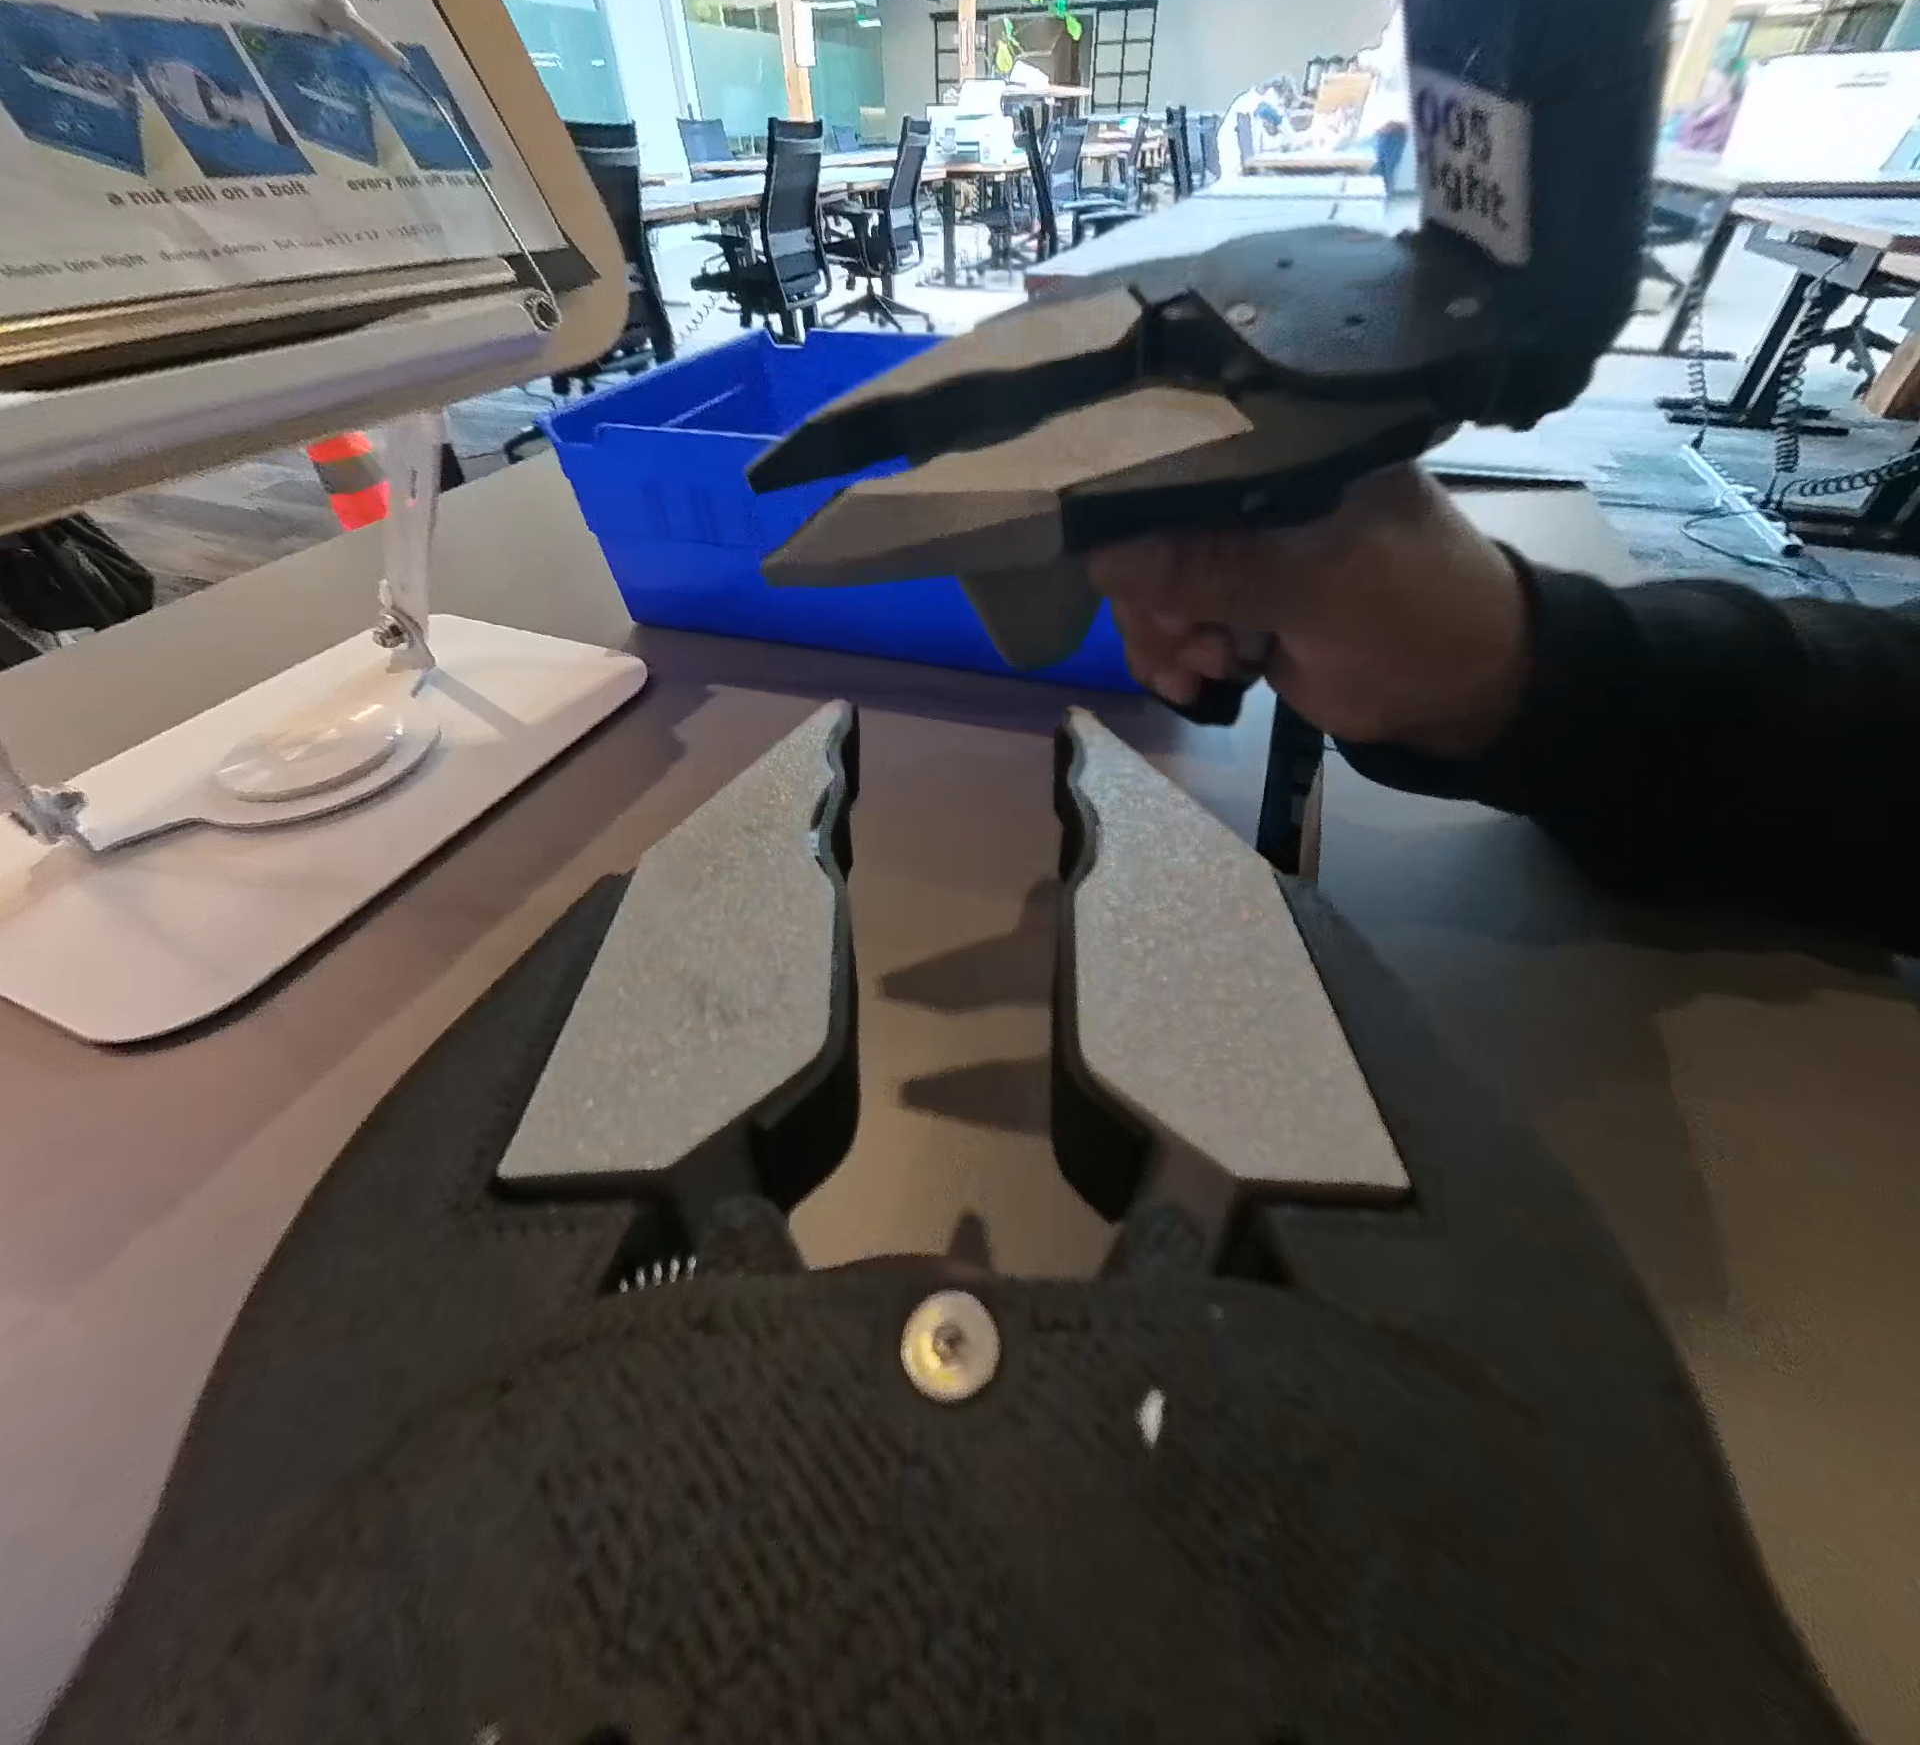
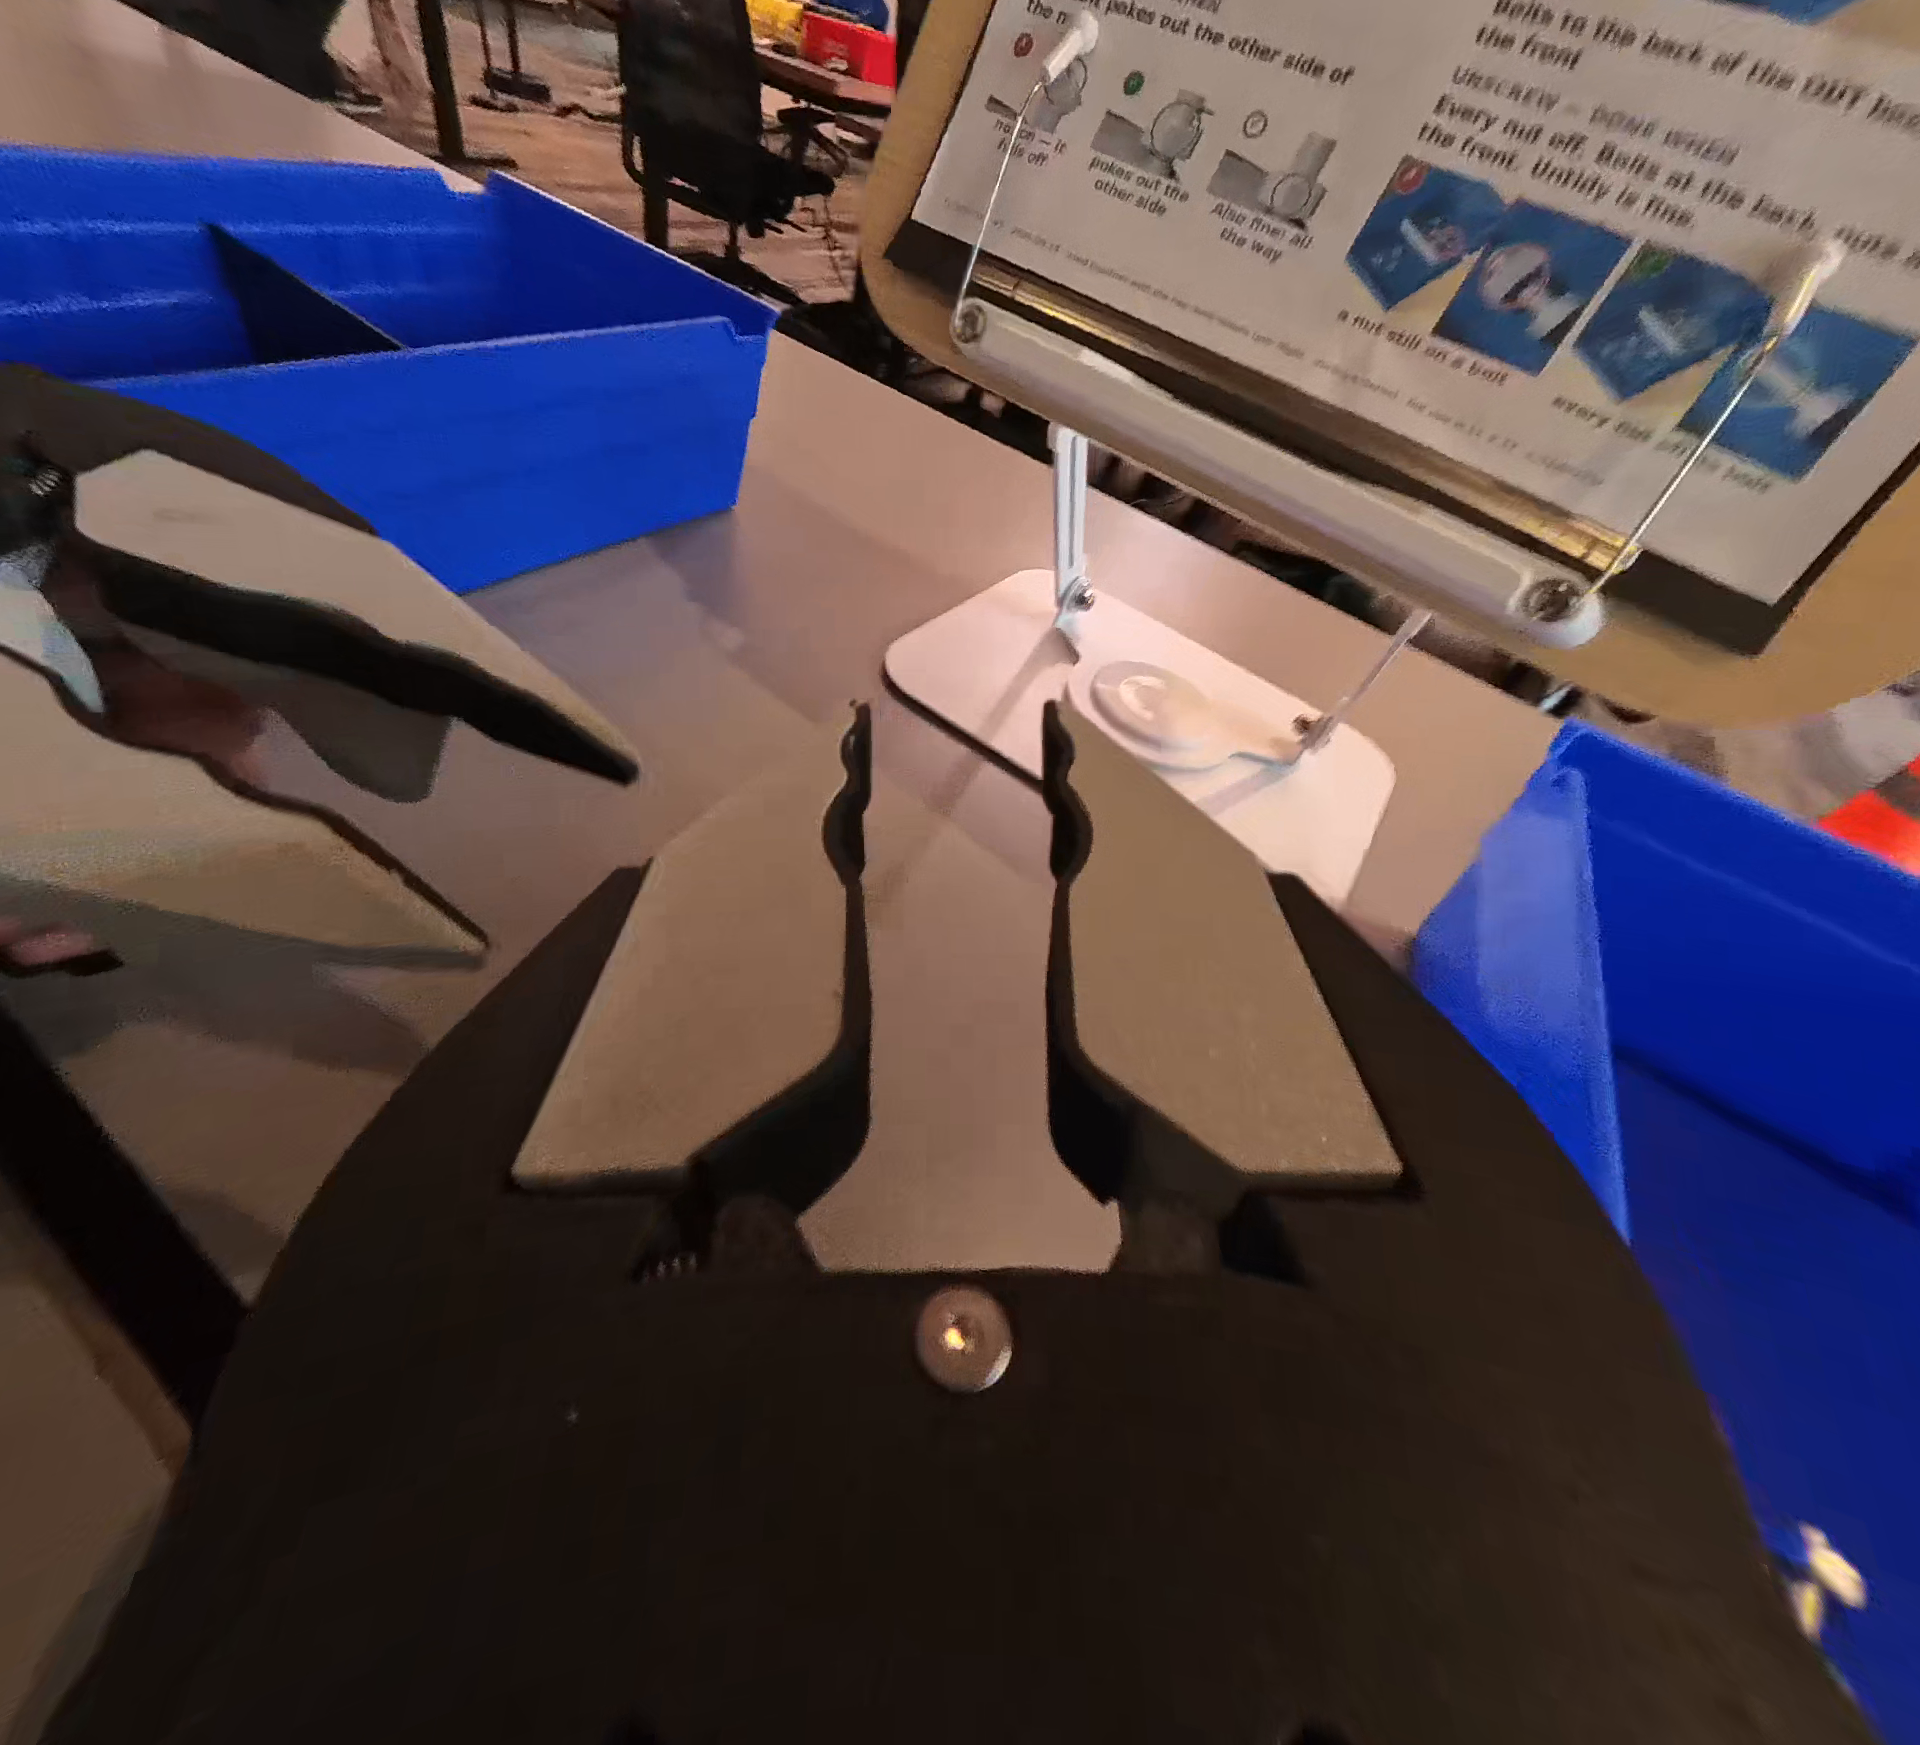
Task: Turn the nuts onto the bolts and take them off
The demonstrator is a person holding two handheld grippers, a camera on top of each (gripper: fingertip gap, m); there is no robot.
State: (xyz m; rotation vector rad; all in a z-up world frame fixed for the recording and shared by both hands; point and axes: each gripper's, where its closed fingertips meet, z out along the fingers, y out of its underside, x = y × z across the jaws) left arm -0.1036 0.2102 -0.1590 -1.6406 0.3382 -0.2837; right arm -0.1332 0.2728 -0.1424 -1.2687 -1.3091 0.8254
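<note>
Left hand-held gripper [image 1: 956,739]: fingers parted, holding nothing, above the grey counter [image 1: 1558,1124].
Right hand-held gripper [image 2: 951,739]: fingers parted, empty.
Nuts and bolts: not clearly visible.
Blue bin [image 1: 686,490]: on the counter ahead.
Instruction sheet stand [image 2: 1132,698]: white base beyond the fingertips.

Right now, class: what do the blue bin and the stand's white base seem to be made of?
Blue bin: probably moulded plastic, given its uniform colour, slight sheen and thin ribbed walls. White base: likely painted or coated metal, a thin flat plate with rounded corners, satin finish and a screwed bracket.
</note>
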